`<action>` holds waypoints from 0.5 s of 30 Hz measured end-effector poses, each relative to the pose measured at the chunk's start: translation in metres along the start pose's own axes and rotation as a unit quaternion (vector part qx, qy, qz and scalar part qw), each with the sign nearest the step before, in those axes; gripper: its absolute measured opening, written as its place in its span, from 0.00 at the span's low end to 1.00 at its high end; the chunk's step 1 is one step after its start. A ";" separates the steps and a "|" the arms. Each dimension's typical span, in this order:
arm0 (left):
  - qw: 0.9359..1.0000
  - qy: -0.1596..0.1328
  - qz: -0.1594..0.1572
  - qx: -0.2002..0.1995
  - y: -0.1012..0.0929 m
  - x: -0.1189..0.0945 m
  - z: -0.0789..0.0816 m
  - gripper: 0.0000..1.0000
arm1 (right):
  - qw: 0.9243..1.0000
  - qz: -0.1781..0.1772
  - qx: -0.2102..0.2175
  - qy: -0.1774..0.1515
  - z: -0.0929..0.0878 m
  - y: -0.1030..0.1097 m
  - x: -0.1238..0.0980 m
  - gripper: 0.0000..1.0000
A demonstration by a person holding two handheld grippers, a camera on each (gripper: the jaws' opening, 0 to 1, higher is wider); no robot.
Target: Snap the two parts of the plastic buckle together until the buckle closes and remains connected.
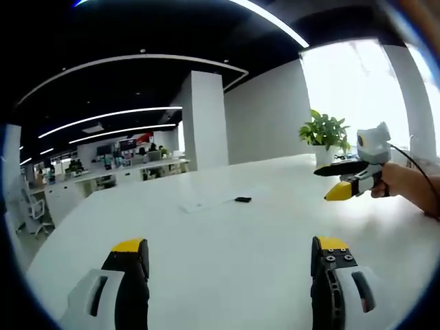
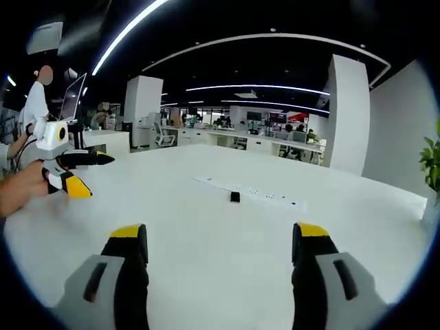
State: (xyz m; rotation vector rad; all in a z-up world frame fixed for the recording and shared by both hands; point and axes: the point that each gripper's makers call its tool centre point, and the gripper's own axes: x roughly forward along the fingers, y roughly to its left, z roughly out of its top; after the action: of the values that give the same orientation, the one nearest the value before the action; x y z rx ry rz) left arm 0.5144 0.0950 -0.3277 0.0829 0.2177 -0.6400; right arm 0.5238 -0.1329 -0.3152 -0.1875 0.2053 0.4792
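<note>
Buckle (image 1: 243, 199) (image 2: 235, 196) sits mid-table (image 1: 206, 254), just beside the flat power strip (image 2: 251, 191). Left gripper (image 1: 230, 258) and right gripper (image 2: 218, 240) both spread wide, empty, well apart from the buckle, either side of it

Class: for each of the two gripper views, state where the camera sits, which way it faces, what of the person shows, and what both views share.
Left gripper view: rides on the left gripper, facing across the white table toward a potted plant; the right gripper and a hand show.
Right gripper view: rides on the right gripper, facing the office desks; the left gripper and a hand show.
Shared: the table and the small black buckle beside a white strip.
</note>
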 end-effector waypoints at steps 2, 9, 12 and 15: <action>1.000 0.003 0.000 -0.003 -0.001 0.001 -0.001 0.99 | 1.000 -0.001 -0.001 0.002 -0.001 0.000 -0.001 0.86; 1.000 0.012 -0.014 0.002 -0.015 0.001 -0.004 0.99 | 1.000 -0.004 -0.003 0.001 0.000 0.002 -0.015 0.87; 1.000 0.012 -0.019 -0.003 -0.019 0.001 -0.002 0.99 | 1.000 -0.006 -0.004 -0.002 0.001 0.001 -0.021 0.87; 1.000 0.011 -0.018 -0.002 -0.021 0.001 0.000 0.99 | 1.000 -0.009 -0.001 -0.002 -0.002 -0.001 -0.027 0.89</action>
State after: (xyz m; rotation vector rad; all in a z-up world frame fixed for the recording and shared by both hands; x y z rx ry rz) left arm 0.5025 0.0780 -0.3276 0.0817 0.2435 -0.6753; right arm 0.5005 -0.1457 -0.3104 -0.1903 0.1997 0.4619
